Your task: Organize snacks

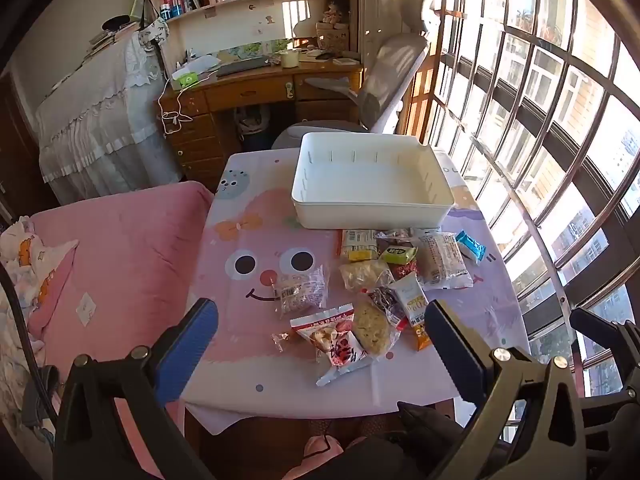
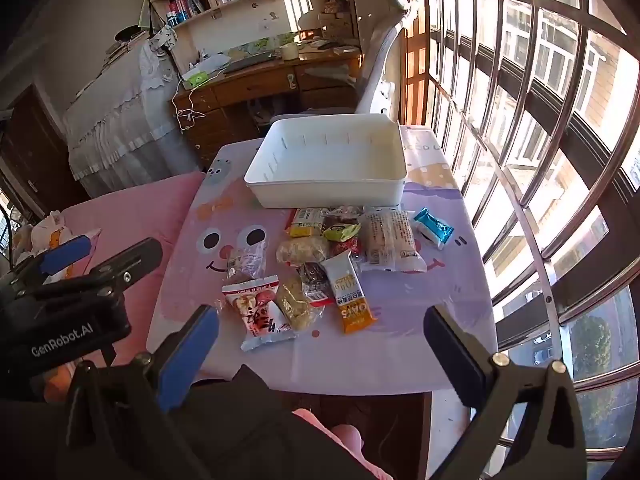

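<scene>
Both grippers, left (image 1: 320, 336) & right (image 2: 320, 340), hang w/ jaws wide, nothing between, above near table edge (image 2: 360, 376). Snack packets (image 2: 320, 272) lie loose mid-table. White bin (image 2: 320, 196) sits just beyond them, no snacks inside.

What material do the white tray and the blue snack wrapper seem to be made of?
White tray: probably matte plastic; its walls look smooth and moulded, with small slots. Blue snack wrapper: likely metallic foil or film; it shines and is crimped at the ends.
</scene>
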